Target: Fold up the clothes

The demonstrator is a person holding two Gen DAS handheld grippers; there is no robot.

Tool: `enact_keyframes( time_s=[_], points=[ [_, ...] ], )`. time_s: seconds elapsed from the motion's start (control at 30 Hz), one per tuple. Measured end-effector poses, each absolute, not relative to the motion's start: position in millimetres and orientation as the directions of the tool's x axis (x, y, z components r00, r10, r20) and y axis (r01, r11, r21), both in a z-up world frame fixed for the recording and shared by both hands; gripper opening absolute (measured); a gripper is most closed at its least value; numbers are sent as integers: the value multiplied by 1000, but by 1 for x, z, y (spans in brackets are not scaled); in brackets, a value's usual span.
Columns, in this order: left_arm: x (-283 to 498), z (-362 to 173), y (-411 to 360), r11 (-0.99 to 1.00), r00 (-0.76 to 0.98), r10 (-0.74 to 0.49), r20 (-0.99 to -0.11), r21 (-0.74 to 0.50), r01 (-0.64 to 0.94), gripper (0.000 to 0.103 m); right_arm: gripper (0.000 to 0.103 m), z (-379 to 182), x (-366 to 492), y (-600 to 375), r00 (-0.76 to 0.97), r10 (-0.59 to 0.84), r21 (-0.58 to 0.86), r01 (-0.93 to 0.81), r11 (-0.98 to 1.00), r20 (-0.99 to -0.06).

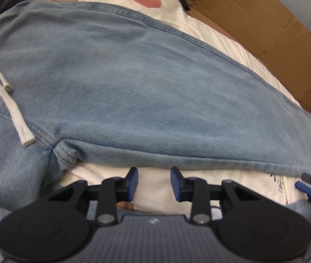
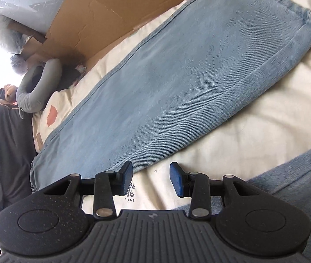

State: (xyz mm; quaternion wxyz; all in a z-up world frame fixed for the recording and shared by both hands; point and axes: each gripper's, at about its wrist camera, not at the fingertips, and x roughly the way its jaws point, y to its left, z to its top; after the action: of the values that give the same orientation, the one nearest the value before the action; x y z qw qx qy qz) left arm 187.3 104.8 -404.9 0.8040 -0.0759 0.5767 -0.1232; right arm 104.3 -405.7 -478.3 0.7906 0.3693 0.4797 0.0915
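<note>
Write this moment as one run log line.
left gripper: jaws open, empty | right gripper: jaws open, empty | jeans: flat on bedsheet, legs apart

- Soft, even indoor light; shadows are faint.
- Far left of the right wrist view blows out white.
- Fisheye bends edges; corners darken.
- The left wrist view is slightly blurred.
</note>
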Motion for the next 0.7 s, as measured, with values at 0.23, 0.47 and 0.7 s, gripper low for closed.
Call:
enact_keyframes(
  time_s=[0.23, 0.47, 0.7],
  points=[
    [192, -411, 113, 949, 308, -307, -900, -314, 28, 26, 44, -494, 112, -394, 524, 531, 704, 207, 679, -666],
    [196, -415, 120, 930, 312, -333, -890, -365, -49, 26, 44, -502, 116, -390, 548, 546, 737, 211, 642, -633],
    [197, -415, 124, 912, 323, -356, -877, -401, -82, 26, 42, -500, 118, -387, 568, 582, 778, 179, 602, -582]
  ],
)
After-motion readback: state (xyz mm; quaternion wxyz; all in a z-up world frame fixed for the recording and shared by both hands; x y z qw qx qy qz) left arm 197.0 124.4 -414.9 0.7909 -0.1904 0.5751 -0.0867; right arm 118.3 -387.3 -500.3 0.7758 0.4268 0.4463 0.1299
